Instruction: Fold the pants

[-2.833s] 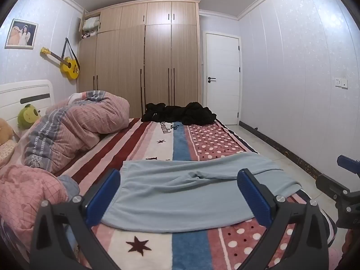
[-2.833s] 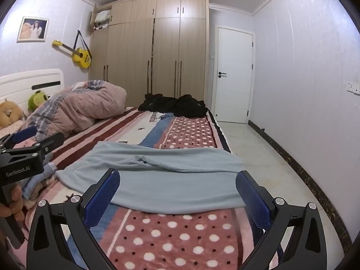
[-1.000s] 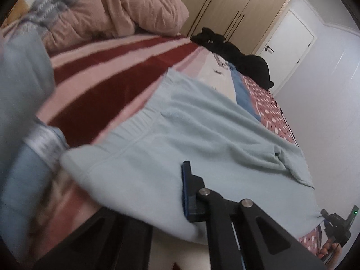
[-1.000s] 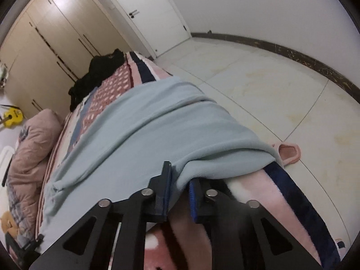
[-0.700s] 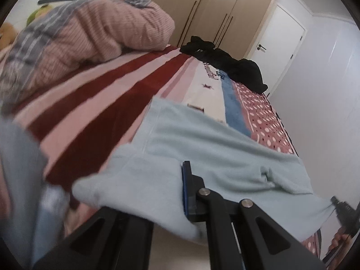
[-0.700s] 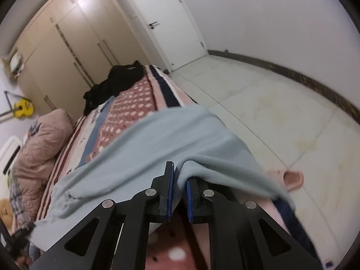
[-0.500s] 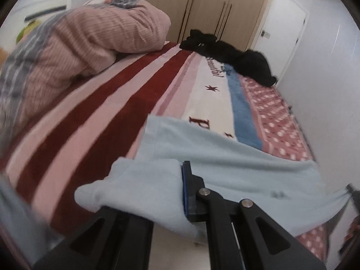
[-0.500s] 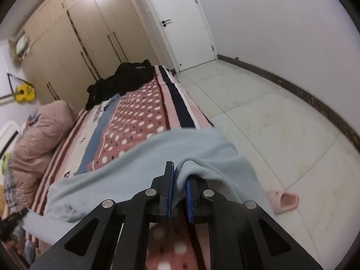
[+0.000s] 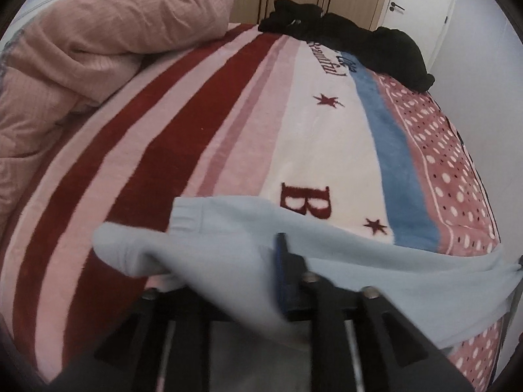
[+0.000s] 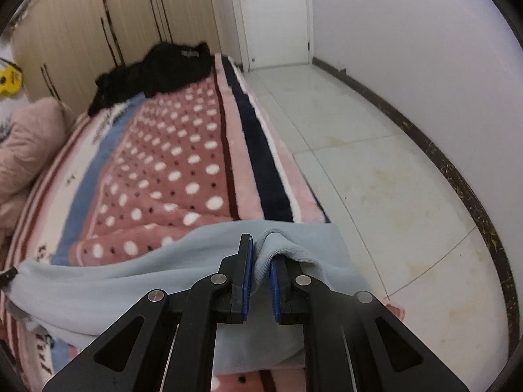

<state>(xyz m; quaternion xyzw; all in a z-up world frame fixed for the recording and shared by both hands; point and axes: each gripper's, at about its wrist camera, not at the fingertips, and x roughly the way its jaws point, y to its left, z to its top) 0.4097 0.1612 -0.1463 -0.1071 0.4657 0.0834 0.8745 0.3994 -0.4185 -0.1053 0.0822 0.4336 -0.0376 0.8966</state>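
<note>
Where both views reach widest, filled by a bed (image 9: 228, 114) under a striped and dotted blanket. Beyond its far end, closed off by a wardrobe (image 10: 81, 32) and a white door (image 10: 274, 16). Off its right edge, pale tiled floor (image 10: 376, 163).

Heaped on the bed's far left corner, a pink quilt (image 9: 98, 32). Dumped across the far edge, black clothes (image 9: 359, 42).

Strung along the near edge from left to right, pale blue pants (image 9: 359, 261), lifted at both ends and sagging toward the blanket in the middle. Waistband end on the left, folded over on itself there; leg end reaching the bed's right edge, above the floor.

At the waistband, the left gripper (image 9: 228, 281), jaws opening, cloth draped over one finger and hanging loose between the two, blurred. At the right edge, the right gripper (image 10: 260, 261), clamped on a bunched fold of the pants' leg end, blue pads (image 10: 245, 277) pressing it from both sides.

On the floor near the bed's near right corner, a pink slipper (image 10: 395, 310), mostly hidden. On the wall at far left, a yellow guitar (image 10: 8, 80), cut off by the frame.
</note>
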